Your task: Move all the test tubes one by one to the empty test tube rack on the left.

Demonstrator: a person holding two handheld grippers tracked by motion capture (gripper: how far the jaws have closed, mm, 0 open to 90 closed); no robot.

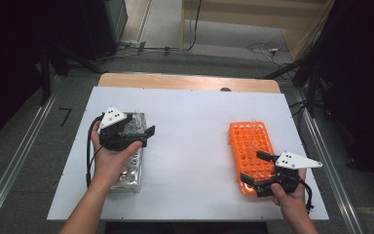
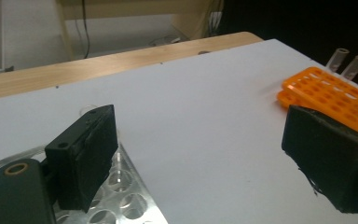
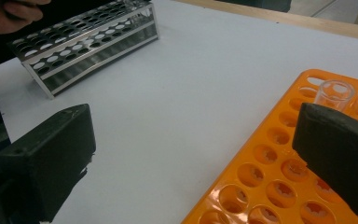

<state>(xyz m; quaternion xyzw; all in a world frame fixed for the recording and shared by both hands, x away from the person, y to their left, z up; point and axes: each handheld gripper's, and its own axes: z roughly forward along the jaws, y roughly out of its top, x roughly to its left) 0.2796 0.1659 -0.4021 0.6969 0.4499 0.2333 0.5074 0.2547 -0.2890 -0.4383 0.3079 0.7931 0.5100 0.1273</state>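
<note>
— Jaws on my left gripper point(image 1: 143, 136)?
— Apart, nothing between them, over the silver metal tube rack point(image 1: 131, 168) on the white tabletop point(image 1: 190, 146).
— And my right gripper point(image 1: 259, 170)?
— Apart too, at the orange plastic rack point(image 1: 248, 146), near its clear glass tubes point(image 3: 334, 93).

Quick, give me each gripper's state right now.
Left gripper: open, holding nothing, above the metal rack.
Right gripper: open, holding nothing, at the orange rack.

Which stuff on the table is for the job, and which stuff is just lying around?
For the job:
- metal rack
- orange rack
- clear tubes standing in the orange rack
- left gripper, open
- right gripper, open

Just lying about:
- cables on the floor beyond the table
- white sheet covering the table
</note>
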